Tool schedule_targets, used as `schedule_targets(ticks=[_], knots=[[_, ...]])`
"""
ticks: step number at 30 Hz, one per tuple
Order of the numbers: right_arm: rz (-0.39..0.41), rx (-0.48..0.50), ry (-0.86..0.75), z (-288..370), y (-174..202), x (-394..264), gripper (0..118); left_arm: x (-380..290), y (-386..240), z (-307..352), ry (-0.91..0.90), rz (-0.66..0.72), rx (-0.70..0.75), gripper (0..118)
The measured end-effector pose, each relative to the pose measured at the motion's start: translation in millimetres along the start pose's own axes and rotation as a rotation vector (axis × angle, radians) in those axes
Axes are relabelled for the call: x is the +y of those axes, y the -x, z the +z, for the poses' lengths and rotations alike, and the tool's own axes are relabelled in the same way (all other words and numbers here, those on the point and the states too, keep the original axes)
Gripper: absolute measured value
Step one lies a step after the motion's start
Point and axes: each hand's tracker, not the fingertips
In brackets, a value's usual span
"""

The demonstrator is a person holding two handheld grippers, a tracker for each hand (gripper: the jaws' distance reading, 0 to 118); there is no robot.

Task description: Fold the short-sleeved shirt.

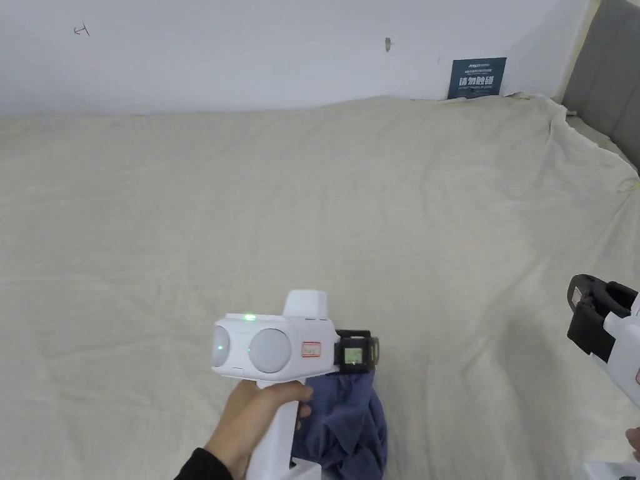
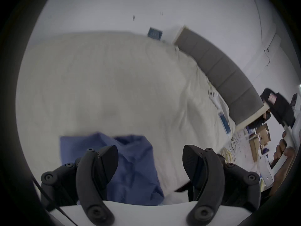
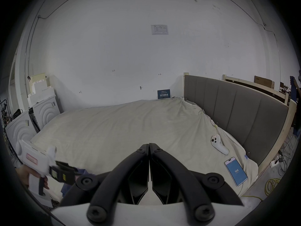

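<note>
We see the cream-sheeted bed [image 1: 375,187] with the crumpled blue shirt [image 2: 130,169] at its near edge. Our left gripper [image 2: 149,161] hangs over it, jaws wide apart, holding nothing. Our right gripper [image 3: 149,146] has jaws pressed together, empty.

Soft, even light fills the room, with no hard shadows on the cream bed sheet [image 1: 375,206]; faint shade lies only in its creases. The head view is bright and sharp. Both gripper views are dimmer, ringed by a black fisheye border that bows the grey headboard [image 3: 236,108]. The left gripper view is smeared by motion blur, softening the blue shirt [image 2: 130,167], while the right gripper view stays crisp.
</note>
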Motion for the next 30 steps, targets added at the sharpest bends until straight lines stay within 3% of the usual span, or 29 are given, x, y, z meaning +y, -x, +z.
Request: schedule_targets(ticks=[4,5,6,7,8,9,10,19,30], knots=[[0.003,0.011,-0.006,-0.2,4.7,1.3,0,-4.1,15.3,15.1,-0.108,-0.047,0.133,89],[0.004,0.014,-0.006,0.1,6.1,1.2,0,-8.6,19.0,16.6,-0.136,-0.064,0.179,84],[0.005,0.017,-0.006,0.1,7.1,1.4,0,-14.2,22.6,17.8,-0.166,-0.074,0.198,73],[0.007,0.019,-0.006,0.2,8.1,1.5,0,-20.8,26.3,16.8,-0.206,-0.098,0.195,50],[0.009,0.020,-0.005,0.3,8.9,1.5,0,-29.2,30.5,16.0,-0.241,-0.134,0.185,15],[0.011,0.022,-0.004,0.4,9.2,1.4,0,-35.7,32.9,12.7,-0.239,-0.152,0.194,4],[0.012,0.023,-0.003,0.5,9.5,1.3,0,-41.3,33.8,10.4,-0.230,-0.164,0.232,0],[0.017,0.015,0.010,0.3,8.0,-1.3,0,-93.4,28.1,-29.2,-0.170,-0.210,0.203,0],[0.018,-0.011,0.035,2.0,-5.2,-7.6,0,-125.6,-29.4,-86.8,-0.125,-0.320,0.198,0]])
